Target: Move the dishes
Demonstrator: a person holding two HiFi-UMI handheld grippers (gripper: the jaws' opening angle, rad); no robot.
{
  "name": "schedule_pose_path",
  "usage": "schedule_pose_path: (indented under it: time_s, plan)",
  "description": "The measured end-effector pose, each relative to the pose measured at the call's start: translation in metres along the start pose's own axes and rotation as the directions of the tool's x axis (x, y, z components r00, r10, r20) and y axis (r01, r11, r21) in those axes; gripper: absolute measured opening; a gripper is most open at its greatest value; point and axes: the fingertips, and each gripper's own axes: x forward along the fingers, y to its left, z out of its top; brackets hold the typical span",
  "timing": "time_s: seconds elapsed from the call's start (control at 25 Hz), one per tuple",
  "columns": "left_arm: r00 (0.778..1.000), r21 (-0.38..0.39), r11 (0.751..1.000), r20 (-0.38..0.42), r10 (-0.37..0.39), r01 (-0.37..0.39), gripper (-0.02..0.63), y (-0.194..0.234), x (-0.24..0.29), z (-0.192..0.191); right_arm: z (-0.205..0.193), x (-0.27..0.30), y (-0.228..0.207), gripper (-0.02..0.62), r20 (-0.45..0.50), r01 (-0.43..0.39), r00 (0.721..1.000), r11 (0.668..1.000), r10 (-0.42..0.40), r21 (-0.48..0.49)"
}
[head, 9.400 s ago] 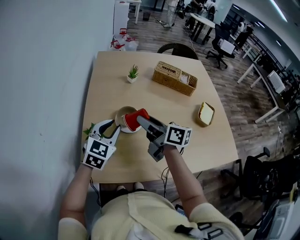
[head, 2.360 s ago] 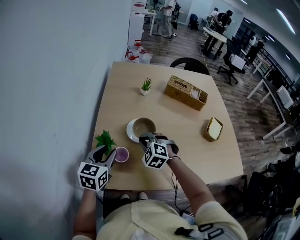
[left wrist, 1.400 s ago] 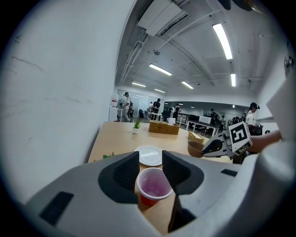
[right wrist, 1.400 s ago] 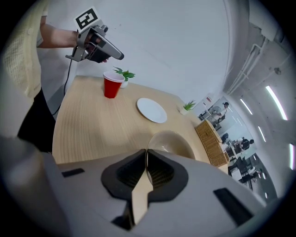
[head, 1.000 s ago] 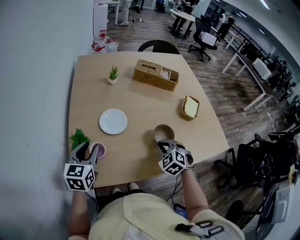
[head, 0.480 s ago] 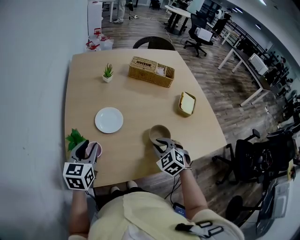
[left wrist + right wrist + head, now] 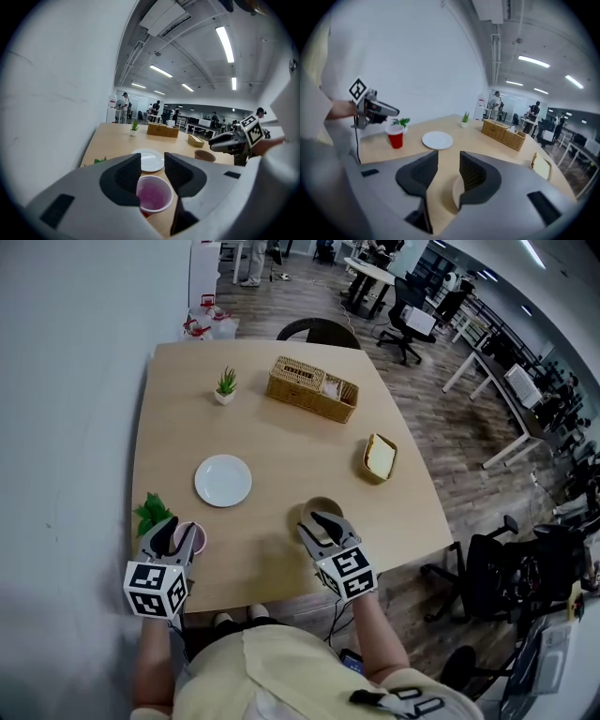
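A brown bowl (image 7: 324,508) (image 7: 456,197) stands on the table near its front edge. My right gripper (image 7: 321,524) (image 7: 449,161) hovers just above it. Its jaws have just been opening, the bowl lies below them, and neither pad touches it. A white plate (image 7: 223,480) (image 7: 437,139) lies bare at the centre left. At the front left, a red cup (image 7: 192,538) (image 7: 152,196) (image 7: 395,137) stands on the table. My left gripper (image 7: 169,532) (image 7: 152,164) is open over its near rim without touching it.
A wicker basket (image 7: 312,388) and a small potted plant (image 7: 226,385) stand at the table's far side. A yellow dish (image 7: 379,457) sits at the right. A green plant (image 7: 153,514) is by the wall next to the cup. A chair (image 7: 320,332) stands behind the table.
My right gripper's jaws have opened and it has lifted off the bowl, which stays on the table. The left gripper and the cup have not moved.
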Motion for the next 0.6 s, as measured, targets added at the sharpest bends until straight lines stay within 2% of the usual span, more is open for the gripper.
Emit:
schedule_pose_path:
  time_s: [0.16,0.28,0.44,0.6]
  plan:
    - [1.000,-0.007,1.000,0.010,0.015,-0.015,0.160,0.002,-0.003,0.001,0.037,0.017,0.026,0.153,0.084,-0.097,0.993,0.979,0.083,0.181]
    - [0.999,-0.014,1.000,0.020,0.025,-0.025,0.160,0.005,-0.006,0.002,0.046,0.038,0.042,0.153,0.091,-0.156,0.987,0.948,0.136,0.278]
    - [0.999,-0.022,0.999,0.029,0.042,-0.041,0.160,0.009,-0.011,0.003,0.048,0.064,0.047,0.153,0.077,-0.182,0.983,0.908,0.165,0.379]
    - [0.998,-0.031,0.998,0.022,0.054,-0.053,0.160,0.012,-0.014,-0.002,0.043,0.086,0.044,0.153,0.054,-0.177,0.983,0.846,0.174,0.502]
